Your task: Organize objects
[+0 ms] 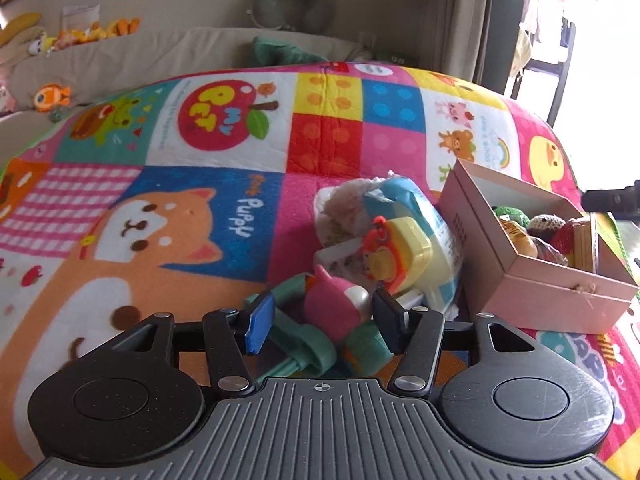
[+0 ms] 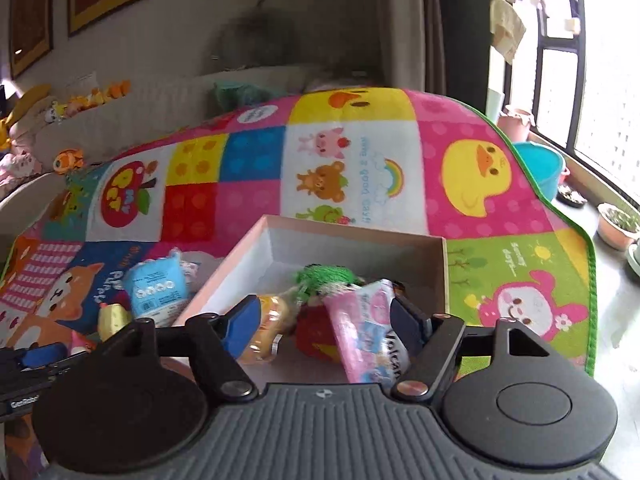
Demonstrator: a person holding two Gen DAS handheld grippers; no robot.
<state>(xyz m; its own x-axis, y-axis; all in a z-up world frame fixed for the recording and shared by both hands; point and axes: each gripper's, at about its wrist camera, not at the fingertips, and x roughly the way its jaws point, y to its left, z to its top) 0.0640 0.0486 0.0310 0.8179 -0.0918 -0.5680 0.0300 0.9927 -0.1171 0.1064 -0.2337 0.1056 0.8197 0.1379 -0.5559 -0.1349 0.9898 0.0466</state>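
Fingers of my right gripper [image 2: 324,324] stand apart around a pink sachet [image 2: 362,332] over the pink box [image 2: 256,248]; my left gripper [image 1: 322,320] gapes around a pink toy [image 1: 340,304], no pad pressing.

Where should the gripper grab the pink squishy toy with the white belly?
Probably across the pink squishy toy's round middle, coming from the near side. It already sits between the left gripper's open jaws, its sides facing the pads, clear of the pink cardboard box.
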